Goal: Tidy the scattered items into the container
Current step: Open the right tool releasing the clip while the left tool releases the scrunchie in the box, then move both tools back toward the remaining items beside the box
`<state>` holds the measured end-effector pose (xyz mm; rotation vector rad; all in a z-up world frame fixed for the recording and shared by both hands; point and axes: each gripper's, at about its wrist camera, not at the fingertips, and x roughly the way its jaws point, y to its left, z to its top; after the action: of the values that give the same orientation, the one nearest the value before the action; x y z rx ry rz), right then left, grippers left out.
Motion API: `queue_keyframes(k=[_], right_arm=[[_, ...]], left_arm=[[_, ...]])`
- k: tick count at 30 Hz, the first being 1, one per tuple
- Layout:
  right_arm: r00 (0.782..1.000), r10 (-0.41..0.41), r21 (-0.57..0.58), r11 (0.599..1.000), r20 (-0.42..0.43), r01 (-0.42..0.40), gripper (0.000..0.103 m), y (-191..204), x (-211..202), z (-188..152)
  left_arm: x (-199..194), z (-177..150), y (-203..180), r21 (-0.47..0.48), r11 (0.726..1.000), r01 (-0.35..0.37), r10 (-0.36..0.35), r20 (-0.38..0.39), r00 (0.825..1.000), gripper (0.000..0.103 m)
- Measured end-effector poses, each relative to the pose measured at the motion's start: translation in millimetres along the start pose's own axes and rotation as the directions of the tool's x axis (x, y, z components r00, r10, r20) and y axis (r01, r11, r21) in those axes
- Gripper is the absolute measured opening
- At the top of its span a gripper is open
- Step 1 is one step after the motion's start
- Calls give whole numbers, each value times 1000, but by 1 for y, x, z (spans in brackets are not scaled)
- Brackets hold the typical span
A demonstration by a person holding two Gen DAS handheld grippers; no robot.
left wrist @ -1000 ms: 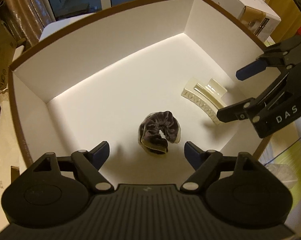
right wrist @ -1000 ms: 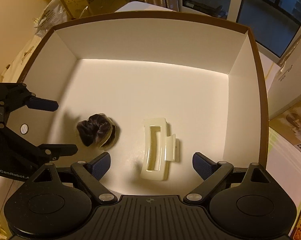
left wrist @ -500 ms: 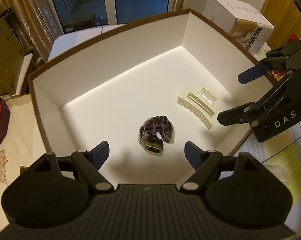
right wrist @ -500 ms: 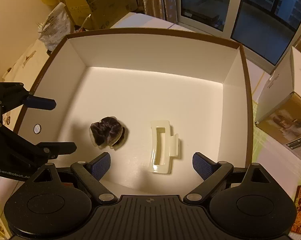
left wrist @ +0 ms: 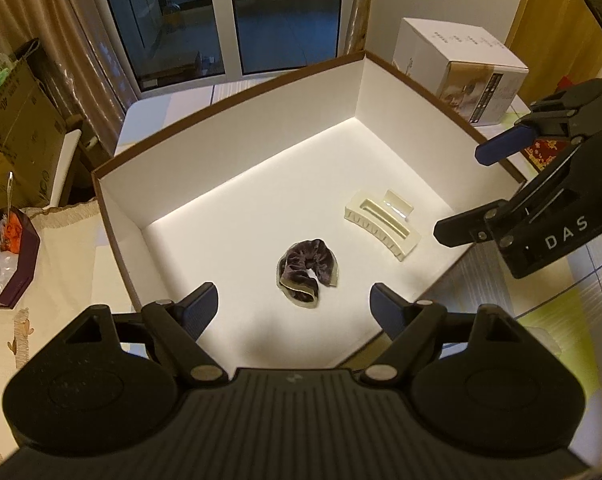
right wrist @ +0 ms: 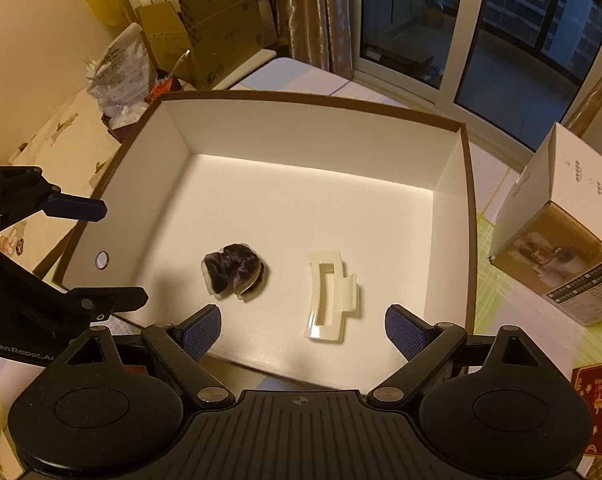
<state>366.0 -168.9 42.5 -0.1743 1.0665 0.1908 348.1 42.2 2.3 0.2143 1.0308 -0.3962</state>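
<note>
Resting on the white floor of the box (left wrist: 237, 152), the dark velvet scrunchie (left wrist: 307, 270) and the cream claw clip (left wrist: 381, 222) lie near each other but apart, the scrunchie toward my left side, the clip toward my right. Both are already inside, so I judge the dropping-in step done for these two and the move in hand to be a withdrawal above the container. My left tongs (left wrist: 293, 300) hang over the near rim, spread wide and holding nothing; my right tongs (right wrist: 303, 326) do the same over the near wall, also wide and empty. From the left camera my right tongs (left wrist: 489, 188) show at the box's right edge, pads parted. Next I would need to look beyond the box for any stray items; none show clearly on the patterned cloth (right wrist: 497, 300) beside it, so I cannot tell if anything is left. Compared with a second ago, both cameras sit higher and farther back: the box looks smaller, its whole rim is in view, and the window (left wrist: 261, 16) and the white carton (right wrist: 561, 232) now show, while the scrunchie and clip have not shifted.
</note>
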Motion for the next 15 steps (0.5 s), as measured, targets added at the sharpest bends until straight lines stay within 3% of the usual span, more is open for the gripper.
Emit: queue_keyframes(k=[15], right_arm=[[994, -2, -41, 999, 110, 7, 94, 18, -54, -27]], left_arm=[[-46, -23, -21, 12, 1000, -9, 8, 55, 998, 83]])
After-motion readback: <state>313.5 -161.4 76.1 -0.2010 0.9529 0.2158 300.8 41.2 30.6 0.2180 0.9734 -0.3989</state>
